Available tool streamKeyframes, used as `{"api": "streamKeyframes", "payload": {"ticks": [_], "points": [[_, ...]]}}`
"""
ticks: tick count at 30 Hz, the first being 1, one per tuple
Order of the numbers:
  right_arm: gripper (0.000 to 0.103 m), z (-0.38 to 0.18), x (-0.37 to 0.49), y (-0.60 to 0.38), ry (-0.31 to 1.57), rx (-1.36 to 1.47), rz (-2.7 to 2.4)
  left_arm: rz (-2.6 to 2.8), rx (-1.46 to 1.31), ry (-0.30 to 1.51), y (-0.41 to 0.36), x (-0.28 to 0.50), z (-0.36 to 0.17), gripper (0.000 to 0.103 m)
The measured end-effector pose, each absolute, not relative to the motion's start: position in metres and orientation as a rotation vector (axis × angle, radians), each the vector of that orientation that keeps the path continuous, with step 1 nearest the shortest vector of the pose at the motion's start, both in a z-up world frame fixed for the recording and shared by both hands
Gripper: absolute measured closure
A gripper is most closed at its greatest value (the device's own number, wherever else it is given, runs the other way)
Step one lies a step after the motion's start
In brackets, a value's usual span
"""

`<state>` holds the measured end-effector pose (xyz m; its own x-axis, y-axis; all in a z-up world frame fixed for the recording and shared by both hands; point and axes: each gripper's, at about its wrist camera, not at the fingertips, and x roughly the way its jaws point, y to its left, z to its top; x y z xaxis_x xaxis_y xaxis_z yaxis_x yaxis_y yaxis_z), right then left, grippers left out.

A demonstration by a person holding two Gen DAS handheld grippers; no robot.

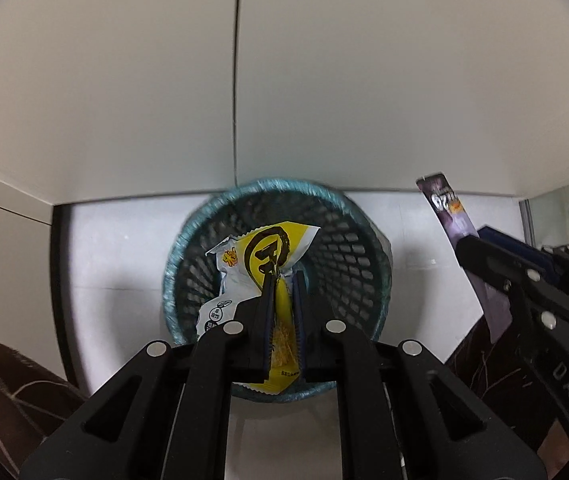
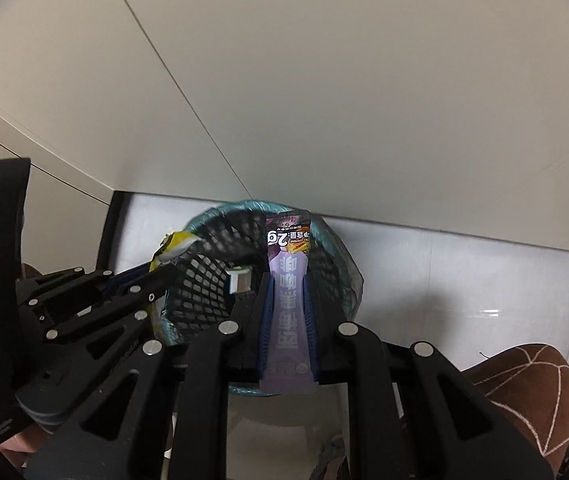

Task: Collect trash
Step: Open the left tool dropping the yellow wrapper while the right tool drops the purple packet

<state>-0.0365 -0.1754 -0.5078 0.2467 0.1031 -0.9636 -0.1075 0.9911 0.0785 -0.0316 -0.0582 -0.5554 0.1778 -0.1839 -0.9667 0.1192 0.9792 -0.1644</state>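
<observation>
A black mesh bin [image 1: 348,248] with a teal liner over its rim stands on the floor against the wall, directly below both grippers. My left gripper [image 1: 283,276] points down into the bin, shut on a yellow and white snack wrapper [image 1: 268,248] that sticks out past its fingertips. My right gripper [image 2: 286,276] is shut on a long purple sachet [image 2: 287,300] that hangs over the bin [image 2: 204,280]. In the right wrist view the left gripper [image 2: 164,272] comes in from the left with the yellow wrapper [image 2: 172,246]. A small white item [image 2: 239,280] lies inside the bin.
White wall panels [image 1: 324,80] rise behind the bin, and the white tiled floor [image 1: 116,248] runs around it. A dark brown patterned cushion [image 1: 4,384] sits low on the left, and another brown one [image 2: 524,380] low on the right. A dark vertical edge [image 1: 58,280] stands left of the bin.
</observation>
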Motion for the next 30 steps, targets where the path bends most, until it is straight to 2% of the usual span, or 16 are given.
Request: {"api": "streamKeyframes", "payload": {"ticks": [4,7,15,19,21,23,25,27,28,29,30], "points": [[0.089,-0.523,-0.034,-0.178,1.347,0.011,0.147,-0.224,-0.058,1.409,-0.058,-0.031,-0.568,0.090],[0.089,-0.529,-0.033,-0.180,1.364,0.020,0.151,-0.216,-0.059,1.403,-0.055,-0.031,-0.568,0.083],[0.088,-0.546,-0.030,-0.179,1.400,0.033,0.190,-0.157,-0.084,1.385,-0.043,-0.032,-0.560,0.046],[0.088,-0.554,-0.028,-0.178,1.426,0.031,0.217,-0.113,-0.090,1.366,-0.031,-0.030,-0.554,0.033],[0.088,-0.557,-0.029,-0.171,1.430,0.009,0.224,-0.073,-0.091,1.338,-0.025,-0.030,-0.547,0.021],[0.088,-0.559,-0.029,-0.167,1.434,-0.006,0.239,-0.048,-0.085,1.315,-0.020,-0.029,-0.542,0.014],[0.087,-0.560,-0.029,-0.163,1.435,-0.021,0.248,-0.038,-0.094,1.305,-0.014,-0.028,-0.541,0.012],[0.080,-0.560,-0.030,-0.161,1.436,-0.019,0.255,-0.023,-0.098,1.305,-0.010,-0.027,-0.540,0.009],[0.080,-0.559,-0.030,-0.161,1.434,-0.017,0.254,-0.014,-0.103,1.304,-0.008,-0.027,-0.540,0.009],[0.074,-0.558,-0.030,-0.162,1.432,-0.011,0.255,-0.008,-0.108,1.305,-0.007,-0.026,-0.540,0.008],[0.064,-0.557,-0.030,-0.162,1.434,-0.001,0.253,-0.003,-0.111,1.304,-0.006,-0.026,-0.539,0.007]]}}
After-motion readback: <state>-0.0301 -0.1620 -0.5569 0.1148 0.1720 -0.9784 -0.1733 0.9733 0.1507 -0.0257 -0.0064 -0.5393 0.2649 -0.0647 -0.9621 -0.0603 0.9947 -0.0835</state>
